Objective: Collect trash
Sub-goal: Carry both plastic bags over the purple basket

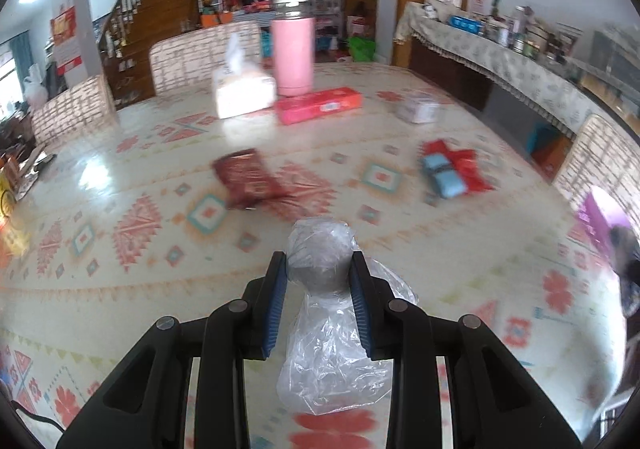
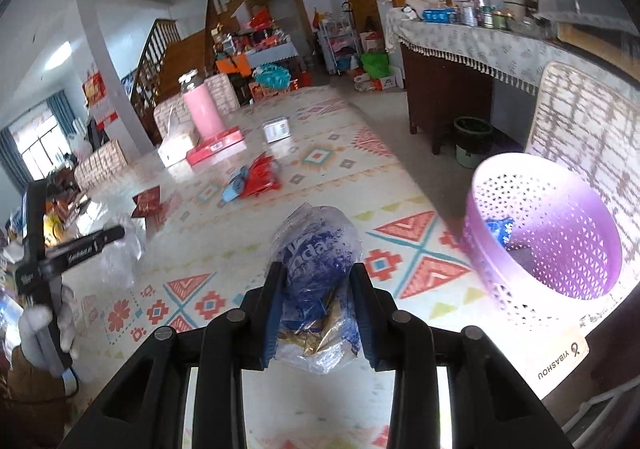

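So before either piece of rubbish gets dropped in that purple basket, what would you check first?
1. Left gripper shut on the clear plastic bag: ok.
2. Right gripper shut on the blue printed wrapper: ok.
3. Purple basket has room: ok, only a few scraps inside.
4. Basket directly under the wrapper: not ok, it sits off to the right.
5. Basket near the left gripper: not ok, only its edge shows at the far right.
6. Trash left on the table: not ok, a dark red packet and a red-and-blue wrapper remain.
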A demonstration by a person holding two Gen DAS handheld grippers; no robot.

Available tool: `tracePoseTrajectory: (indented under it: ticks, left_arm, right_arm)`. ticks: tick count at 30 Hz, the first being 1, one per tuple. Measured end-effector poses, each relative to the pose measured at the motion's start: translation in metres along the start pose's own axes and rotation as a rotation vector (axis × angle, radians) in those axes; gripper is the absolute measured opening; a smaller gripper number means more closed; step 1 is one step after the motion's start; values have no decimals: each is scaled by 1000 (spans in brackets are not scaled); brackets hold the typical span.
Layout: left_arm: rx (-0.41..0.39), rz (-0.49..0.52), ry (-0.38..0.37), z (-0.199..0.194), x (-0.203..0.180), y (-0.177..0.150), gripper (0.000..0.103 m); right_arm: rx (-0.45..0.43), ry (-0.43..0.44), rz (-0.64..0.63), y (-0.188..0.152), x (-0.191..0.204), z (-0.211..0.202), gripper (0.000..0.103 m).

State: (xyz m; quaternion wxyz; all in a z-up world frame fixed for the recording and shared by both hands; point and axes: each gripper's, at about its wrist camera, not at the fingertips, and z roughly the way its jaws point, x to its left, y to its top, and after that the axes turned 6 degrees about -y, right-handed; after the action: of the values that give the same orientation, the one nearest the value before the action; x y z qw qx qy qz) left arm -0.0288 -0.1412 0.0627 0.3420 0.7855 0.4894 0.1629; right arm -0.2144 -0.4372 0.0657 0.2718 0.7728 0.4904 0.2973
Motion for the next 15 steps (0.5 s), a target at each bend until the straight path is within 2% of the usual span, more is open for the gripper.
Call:
tracePoseTrajectory:
  ticks: [9, 15]
  left_arm:
    - [-8, 99, -92, -12, -83, 3, 30]
    - [-6, 182, -165, -13, -141, 8, 30]
  right_arm:
    - [-7, 19, 110, -8, -54, -5, 36]
    - [-25, 10, 135, -8, -77, -14, 36]
